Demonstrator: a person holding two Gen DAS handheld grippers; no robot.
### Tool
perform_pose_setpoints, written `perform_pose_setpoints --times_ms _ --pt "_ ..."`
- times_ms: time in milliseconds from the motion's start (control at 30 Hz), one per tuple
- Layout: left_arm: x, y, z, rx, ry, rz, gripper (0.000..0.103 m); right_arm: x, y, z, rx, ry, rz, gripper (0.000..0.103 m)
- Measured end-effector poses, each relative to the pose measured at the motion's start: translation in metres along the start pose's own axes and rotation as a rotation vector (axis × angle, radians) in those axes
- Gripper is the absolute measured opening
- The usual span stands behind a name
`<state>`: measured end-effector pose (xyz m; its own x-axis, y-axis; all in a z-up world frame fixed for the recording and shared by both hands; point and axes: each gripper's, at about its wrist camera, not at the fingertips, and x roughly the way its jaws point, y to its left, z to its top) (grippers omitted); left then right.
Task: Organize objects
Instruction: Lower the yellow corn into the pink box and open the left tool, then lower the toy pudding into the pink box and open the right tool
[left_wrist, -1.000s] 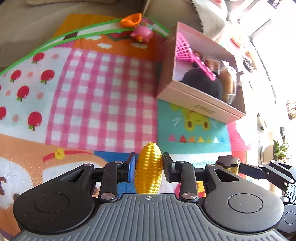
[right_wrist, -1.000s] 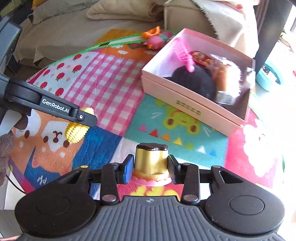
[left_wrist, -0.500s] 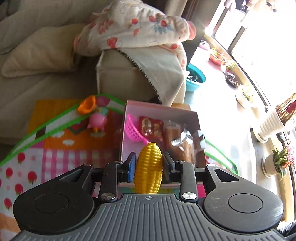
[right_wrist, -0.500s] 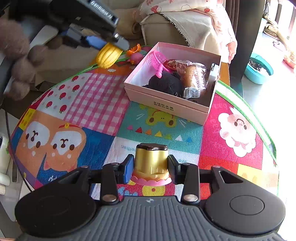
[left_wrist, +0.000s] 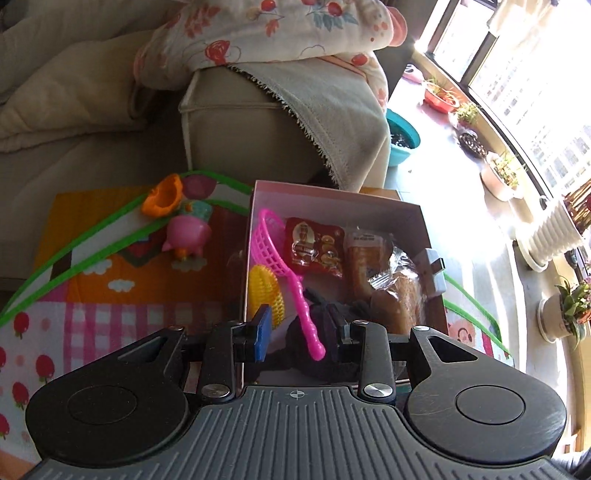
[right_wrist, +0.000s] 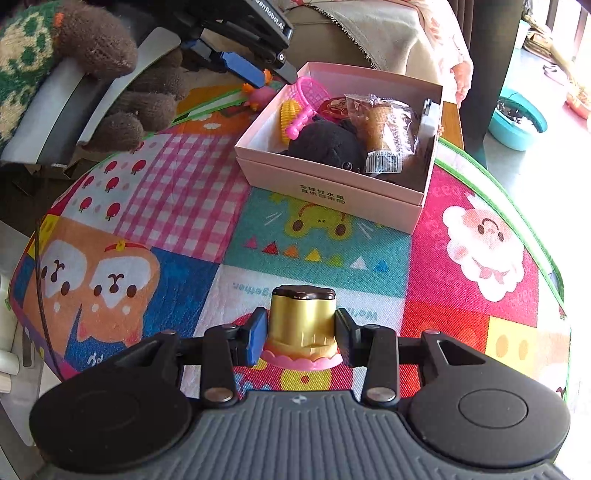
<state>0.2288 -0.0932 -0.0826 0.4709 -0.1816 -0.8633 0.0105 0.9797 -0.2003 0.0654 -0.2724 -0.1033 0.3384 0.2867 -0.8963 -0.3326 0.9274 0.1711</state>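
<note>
Yellow plastic corn (left_wrist: 263, 291) lies inside the pink box (left_wrist: 413, 214), against its left wall, partly under the handle of a pink toy net (left_wrist: 284, 269). Beside these in the box sit a red snack packet (left_wrist: 314, 245), a wrapped bread roll (left_wrist: 384, 273), a dark fuzzy item (right_wrist: 325, 142) and a small white device (left_wrist: 432, 271) at the right wall. The left gripper (left_wrist: 299, 339) hangs just above the box's near-left part with its fingers spread apart and nothing between them. The box stands near the far edge of a bench covered by a colourful cartoon mat (right_wrist: 325, 236). On the mat, just left of the box at the far edge, stand a pink pig toy (left_wrist: 184, 236) and an orange cup (left_wrist: 162, 195). Over the mat's near edge, well apart from the box, the right gripper (right_wrist: 297, 334) is clamped on a gold pudding toy (right_wrist: 301, 321) with a brown top and pink frilled base. Behind the bench is a beige sofa (left_wrist: 240, 129) draped with a floral blanket (left_wrist: 280, 29).
</note>
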Motion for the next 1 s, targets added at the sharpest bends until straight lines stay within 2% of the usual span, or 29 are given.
perform_pose_setpoints --times_ms 133,267,433,600,633,700,733,867,1000 --pt "0.000 0.023 -0.023 -0.029 0.039 -0.009 0.034 0.005 0.001 0.014 -0.006 -0.005 -0.016 0.038" --pt "-0.001 0.048 -0.045 -0.049 0.073 -0.018 0.034 0.003 0.000 0.043 -0.004 -0.045 -0.052 0.039" --pt "0.004 0.076 -0.066 -0.085 0.121 -0.042 0.034 -0.010 -0.006 0.106 0.007 -0.179 -0.137 0.039" --pt "0.016 0.104 -0.059 -0.130 0.122 -0.058 0.034 -0.011 -0.006 0.178 0.003 -0.324 -0.204 0.040" --pt "0.018 0.110 -0.055 -0.131 0.114 -0.060 0.034 -0.008 -0.007 0.190 0.011 -0.342 -0.216 0.054" --pt "0.022 0.118 -0.044 -0.123 0.083 -0.069 0.034 -0.003 -0.007 0.205 0.038 -0.359 -0.232 0.074" --pt "0.023 0.121 -0.038 -0.121 0.062 -0.071 0.034 0.002 -0.007 0.209 0.052 -0.366 -0.237 0.075" --pt "0.039 0.134 -0.008 -0.134 0.011 -0.094 0.034 0.029 -0.001 0.200 0.088 -0.287 -0.207 0.077" --pt "0.055 0.142 0.033 -0.108 -0.040 -0.079 0.034 0.060 0.010 0.167 0.148 -0.158 -0.196 0.077"
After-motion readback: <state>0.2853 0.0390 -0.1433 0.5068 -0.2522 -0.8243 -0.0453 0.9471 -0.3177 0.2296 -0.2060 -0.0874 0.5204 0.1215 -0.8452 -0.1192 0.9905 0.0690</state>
